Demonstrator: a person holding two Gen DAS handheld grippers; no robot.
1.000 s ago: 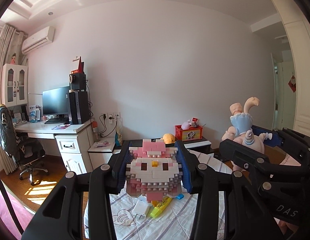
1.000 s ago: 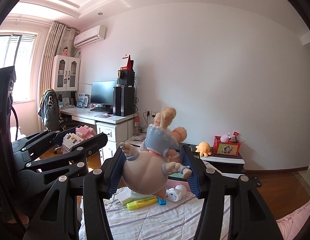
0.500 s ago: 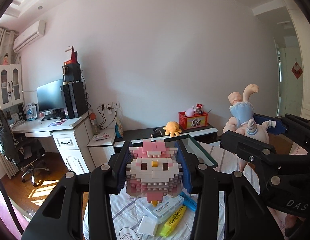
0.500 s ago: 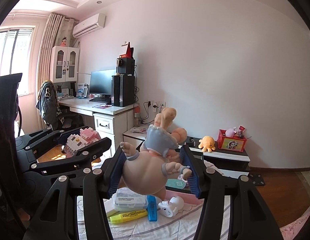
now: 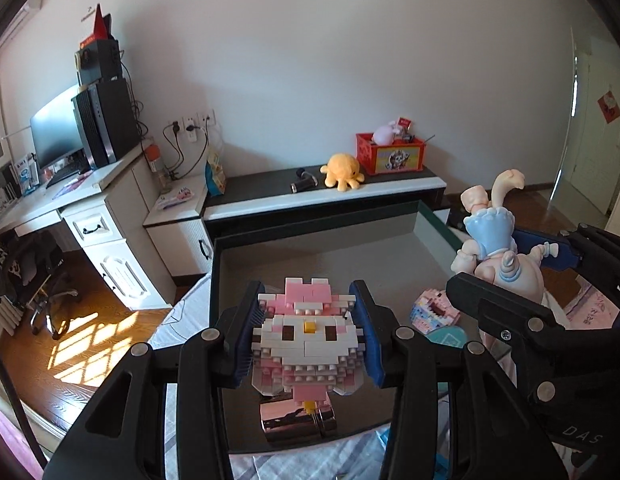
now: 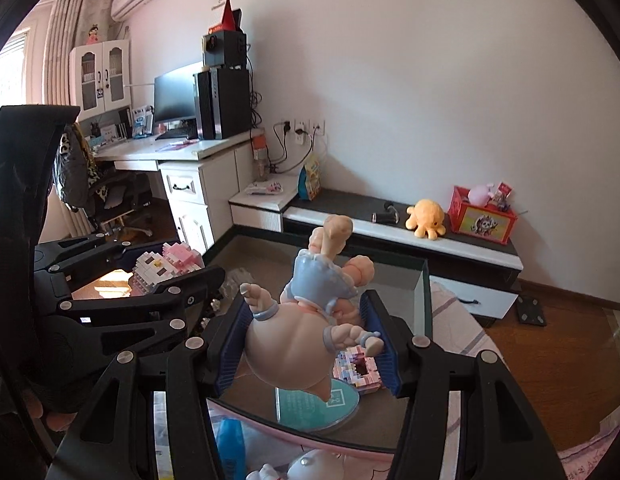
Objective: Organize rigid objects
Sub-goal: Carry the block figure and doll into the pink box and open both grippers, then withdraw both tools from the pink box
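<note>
My left gripper [image 5: 308, 338] is shut on a pink-and-white brick-built cat figure [image 5: 306, 344], held above a dark glass-topped tray [image 5: 310, 252] on the bed. My right gripper [image 6: 306, 340] is shut on a pale doll with a blue dress [image 6: 302, 332], held upside down over the same tray [image 6: 424, 292]. The doll also shows at the right of the left wrist view [image 5: 498, 252]. The cat figure shows at the left of the right wrist view [image 6: 162, 268]. A small pink brick house [image 6: 358, 372] and a teal round disc [image 6: 322, 404] lie in the tray.
A low black-and-white cabinet [image 5: 330, 196] behind the tray carries an orange plush octopus [image 5: 342, 170] and a red toy box [image 5: 390, 154]. A white desk with monitor [image 5: 54, 136] stands left. A white toy [image 6: 306, 466] and blue item [image 6: 230, 448] lie on the bedsheet.
Both grippers have moved forward and tilted down with their toys. The tray now lies under them; the marker and clear box on the sheet have left the left wrist view.
</note>
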